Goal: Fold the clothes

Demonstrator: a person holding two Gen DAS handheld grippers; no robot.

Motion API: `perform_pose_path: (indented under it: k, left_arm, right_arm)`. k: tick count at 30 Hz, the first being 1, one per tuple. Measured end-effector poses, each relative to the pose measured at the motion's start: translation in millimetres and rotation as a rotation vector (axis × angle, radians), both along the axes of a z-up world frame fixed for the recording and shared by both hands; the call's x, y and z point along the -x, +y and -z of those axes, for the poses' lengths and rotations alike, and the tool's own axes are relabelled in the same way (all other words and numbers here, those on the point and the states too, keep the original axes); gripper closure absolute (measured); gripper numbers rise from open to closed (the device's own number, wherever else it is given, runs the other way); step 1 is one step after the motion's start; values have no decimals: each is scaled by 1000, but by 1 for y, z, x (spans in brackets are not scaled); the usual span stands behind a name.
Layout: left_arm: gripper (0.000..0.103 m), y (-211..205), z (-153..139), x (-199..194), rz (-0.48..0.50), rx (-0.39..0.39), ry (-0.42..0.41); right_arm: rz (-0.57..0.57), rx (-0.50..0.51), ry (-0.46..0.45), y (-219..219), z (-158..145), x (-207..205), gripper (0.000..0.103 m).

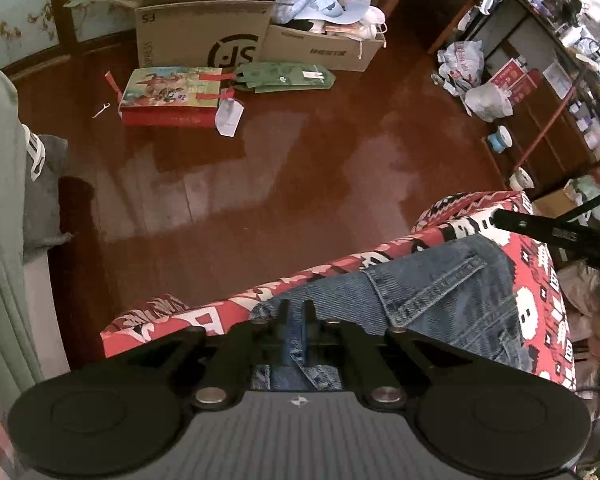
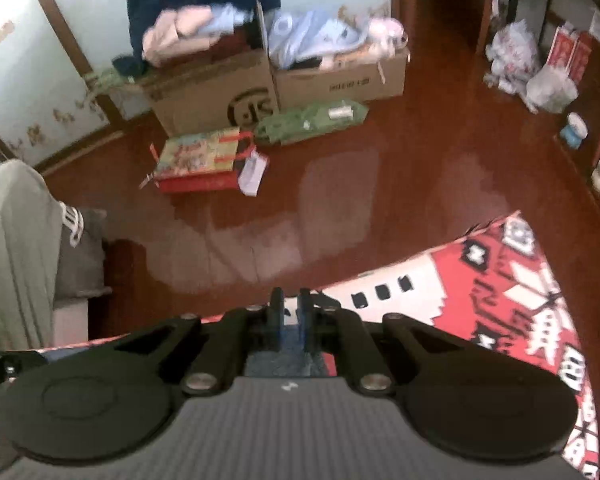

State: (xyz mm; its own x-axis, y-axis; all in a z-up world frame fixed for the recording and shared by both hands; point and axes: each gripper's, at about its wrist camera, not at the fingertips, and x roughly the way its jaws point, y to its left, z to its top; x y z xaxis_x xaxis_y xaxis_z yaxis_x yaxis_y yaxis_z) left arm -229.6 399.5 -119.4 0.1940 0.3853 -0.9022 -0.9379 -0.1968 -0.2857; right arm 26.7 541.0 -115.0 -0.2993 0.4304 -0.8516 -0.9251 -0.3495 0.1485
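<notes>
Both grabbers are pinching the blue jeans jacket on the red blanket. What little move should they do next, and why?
Probably lift both pinched edges together and carry them across to fold the jacket. The left gripper has its jaws shut on denim, and the right gripper seems to pinch blue cloth too, while the rest lies flat on the blanket.

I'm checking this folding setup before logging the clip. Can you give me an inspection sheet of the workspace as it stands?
Surface: red and white patterned cloth, partly bare.
Job's things: denim garment lying on the cloth, one edge gathered toward the camera.
Clutter: cardboard boxes heaped with clothes, gift bags on the wooden floor.
Grippers: left gripper shut on denim; right gripper shut on blue fabric, blurred.
Cables: nothing seen.
Surroundings: crowded shelves, plastic bags, grey-green fabric hanging at the left edge.
</notes>
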Motion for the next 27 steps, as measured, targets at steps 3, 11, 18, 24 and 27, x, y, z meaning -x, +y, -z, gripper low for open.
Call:
perform_pose_path:
  k: [3, 11, 18, 24, 27]
  left_arm:
    - [100, 2, -5, -7, 10, 3, -7]
    - [98, 5, -20, -32, 38, -12, -18]
    - [98, 2, -11, -51, 52, 27, -22]
    - [98, -1, 4, -71, 88, 28, -15]
    - [98, -2, 14, -77, 100, 34, 4]
  right_arm:
    - [-11, -2, 10, -22, -24, 1, 93]
    - [53, 24, 29, -80, -43, -4, 93]
    - [97, 24, 19, -100, -36, -12, 93]
    - [44, 25, -10, -96, -22, -4, 93]
    - [19, 16, -26, -90, -11, 4, 93]
